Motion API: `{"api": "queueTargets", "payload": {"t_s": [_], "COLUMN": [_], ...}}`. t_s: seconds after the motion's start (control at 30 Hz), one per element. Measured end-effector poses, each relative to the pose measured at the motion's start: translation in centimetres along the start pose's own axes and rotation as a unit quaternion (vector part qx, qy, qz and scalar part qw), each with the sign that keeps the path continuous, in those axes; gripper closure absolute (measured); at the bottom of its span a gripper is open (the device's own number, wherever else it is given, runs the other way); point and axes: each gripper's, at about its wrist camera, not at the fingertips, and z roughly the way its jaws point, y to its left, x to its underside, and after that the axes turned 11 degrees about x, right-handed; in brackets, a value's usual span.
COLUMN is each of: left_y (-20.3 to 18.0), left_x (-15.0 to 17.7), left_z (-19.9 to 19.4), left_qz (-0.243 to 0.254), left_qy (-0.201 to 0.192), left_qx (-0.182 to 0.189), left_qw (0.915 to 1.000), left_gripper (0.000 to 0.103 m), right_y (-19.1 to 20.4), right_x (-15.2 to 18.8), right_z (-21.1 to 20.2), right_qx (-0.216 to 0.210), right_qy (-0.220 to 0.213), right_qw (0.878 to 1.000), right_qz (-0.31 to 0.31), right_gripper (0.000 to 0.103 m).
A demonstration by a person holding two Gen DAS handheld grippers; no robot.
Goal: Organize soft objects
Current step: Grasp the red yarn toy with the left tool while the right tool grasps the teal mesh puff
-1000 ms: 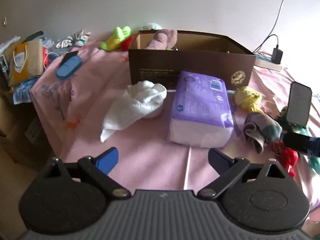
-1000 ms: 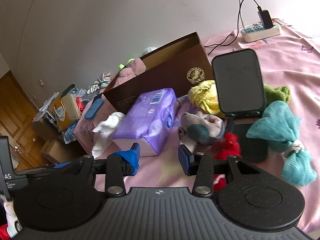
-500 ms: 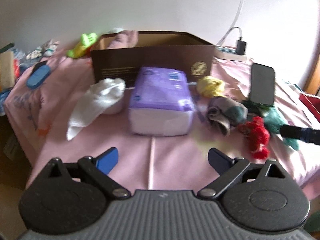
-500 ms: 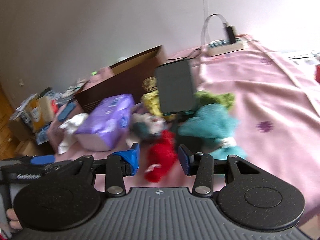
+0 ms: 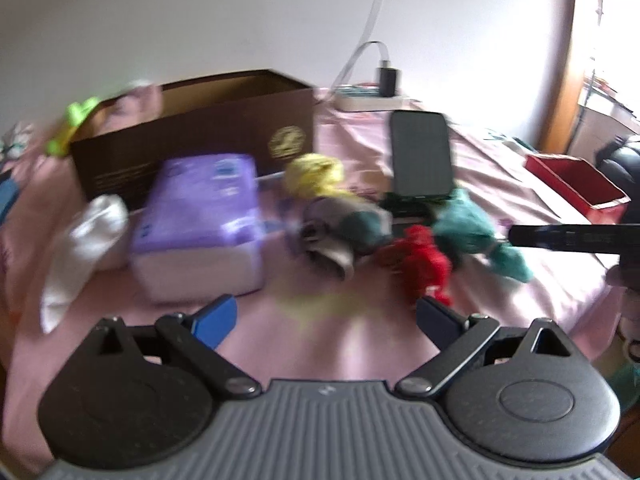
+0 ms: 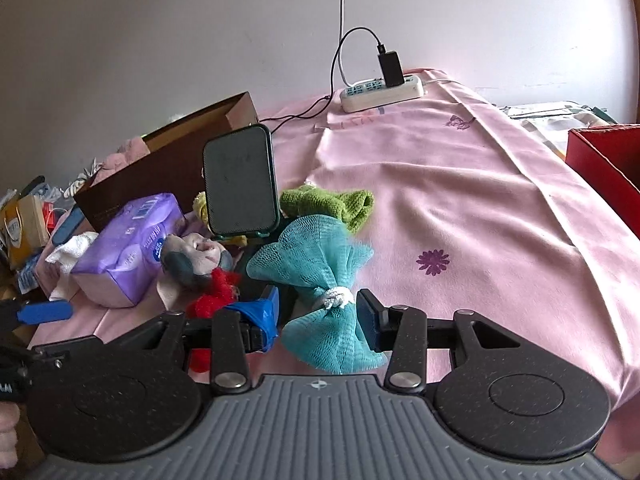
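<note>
**Right fingers straddle teal mesh puff, left gripper open over bare sheet**

My right gripper (image 6: 316,312) sits part open; the teal mesh bath puff with the white tie (image 6: 320,280) lies between its blue pads, knot level with the tips. I cannot tell if the pads touch it. My left gripper (image 5: 326,314) is spread wide with nothing between, over the pink bedsheet (image 5: 348,336). Just ahead of it: red yarn bundle (image 5: 422,262), grey-and-teal rolled sock (image 5: 340,236), purple tissue pack (image 5: 200,216), white cloth (image 5: 88,236). Yellow knit ball (image 5: 314,174) and black phone on a stand (image 6: 240,182) stand behind, green towel (image 6: 328,204) beside the phone. Brown cardboard box (image 5: 192,136) at the back holds a pink soft item (image 6: 128,152).
</note>
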Motion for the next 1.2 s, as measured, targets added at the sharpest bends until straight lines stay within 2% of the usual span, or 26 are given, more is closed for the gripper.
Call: {"api": "queueTargets", "payload": {"t_s": [0.17,0.33,0.83,0.9,0.93,0.97,1.13,1.2], "left_y": [-2.3,-4.2,-3.7,-3.3,-3.1,-2.9,-2.5,-2.6], "left_x": [-0.6,-1.3,-2.1,-2.1,-2.1,-2.1,-1.9,-1.9], "left_z": [2.1,4.4,8.9,9.3,9.6,9.8,10.1,10.1], "left_qz": [0.030,0.060,0.013,0.001,-0.008,-0.020,-0.045,-0.046], "left_qy": [0.006,0.014,0.031,0.038,0.043,0.049,0.051,0.054], "left_qx": [0.042,0.054,0.091,0.094,0.100,0.106,0.118,0.118], "left_qw": [0.9987,0.9966,0.9953,0.9948,0.9940,0.9930,0.9907,0.9905], "left_gripper": [0.006,0.006,0.009,0.018,0.029,0.033,0.035,0.047], "right_y": [-0.5,-0.6,-0.6,-0.3,-0.2,-0.2,-0.1,0.1], "right_x": [-0.1,-0.4,-1.1,-1.1,-1.1,-1.1,-0.7,-0.7], "right_z": [0.8,1.5,3.9,4.1,4.1,4.1,4.1,4.1], "right_qx": [0.007,0.005,-0.018,-0.017,-0.016,-0.017,-0.019,-0.021], "right_qy": [0.004,0.009,0.045,0.044,0.044,0.044,0.045,0.045], "right_qw": [1.000,1.000,0.999,0.999,0.999,0.999,0.999,0.999], "right_qz": [0.005,0.000,0.012,0.005,0.003,0.003,0.006,0.002], "right_gripper": [0.076,0.076,0.076,0.076,0.076,0.076,0.078,0.081]}}
